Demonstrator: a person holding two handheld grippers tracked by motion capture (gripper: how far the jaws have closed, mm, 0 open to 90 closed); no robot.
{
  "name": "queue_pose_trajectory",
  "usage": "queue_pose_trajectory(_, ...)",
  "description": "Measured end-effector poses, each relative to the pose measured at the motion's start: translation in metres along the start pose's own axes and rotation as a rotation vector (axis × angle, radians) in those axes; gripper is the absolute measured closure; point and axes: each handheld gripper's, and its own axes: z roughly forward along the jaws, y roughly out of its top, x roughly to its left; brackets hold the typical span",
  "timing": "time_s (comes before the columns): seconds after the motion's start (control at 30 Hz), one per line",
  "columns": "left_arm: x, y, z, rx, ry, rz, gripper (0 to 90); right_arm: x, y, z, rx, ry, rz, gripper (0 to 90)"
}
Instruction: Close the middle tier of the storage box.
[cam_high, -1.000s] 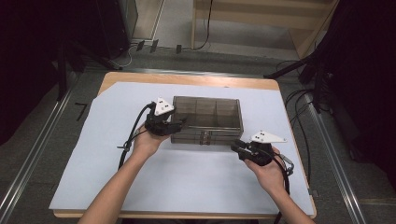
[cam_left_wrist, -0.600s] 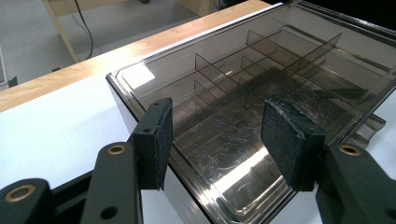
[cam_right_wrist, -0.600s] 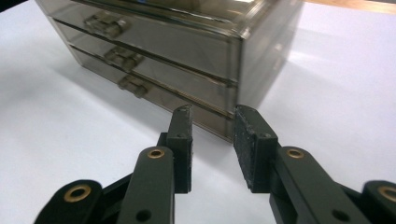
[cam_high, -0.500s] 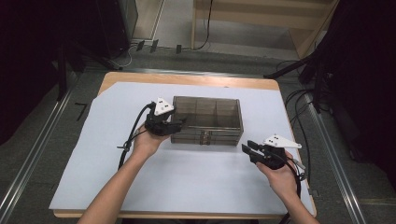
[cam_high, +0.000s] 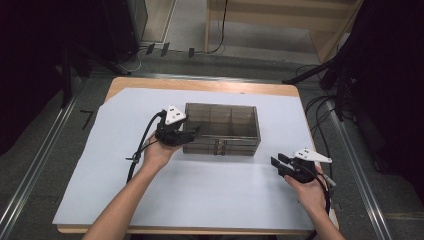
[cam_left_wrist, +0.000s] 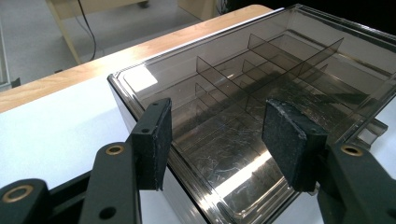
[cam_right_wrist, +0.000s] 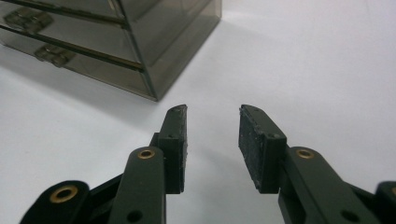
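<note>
- Across the whole middle of the high view lies the table under its white sheet. That sheet looks slick to me, so I plan for anything pushed on it to slide.
- Centre frame, slightly above the middle, sits the smoky compartment box, flat on the sheet with its lid down. It is the thing I am working on, and it should not shift while I do.
- At the box's left near corner is my left gripper. Its jaws straddle that corner, but I cannot tell whether they pinch it or merely bracket it. I would keep this hand still as a brace.
- Lower right of the high view, well apart from the box, is my right gripper. Its jaws have just been opening, and nothing but bare sheet lies between them.
- Upper left in the right gripper view are the two latches on the box's front face. I judge these the next target, so I should come in low and level, one latch at a time.
- Smallest are the pads. Only a tip should meet a latch, gently, so the box does not skid.
</note>
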Motion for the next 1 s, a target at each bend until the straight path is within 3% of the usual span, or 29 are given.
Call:
queue_pose_trajectory(0.3, -0.002, 0.000, -0.004, 0.006, -0.008, 0.015, 43.7, -0.010, -0.009, 0.005, 0.024, -0.041, 0.006, 59.3)
queue_pose_trajectory(0.43, 0.000, -0.002, -0.010, -0.021, -0.017, -0.012, 43.6, -0.011, -0.010, 0.006, 0.029, -0.054, 0.000, 58.0)
queue_pose_trajectory(0.67, 0.006, -0.007, -0.027, -0.048, -0.004, -0.027, 43.5, -0.011, -0.011, 0.010, 0.049, -0.058, -0.006, 56.5)
queue_pose_trajectory(1.0, 0.015, -0.021, -0.048, -0.050, 0.029, -0.042, 43.4, -0.008, -0.011, 0.014, 0.076, -0.081, -0.027, 54.2)
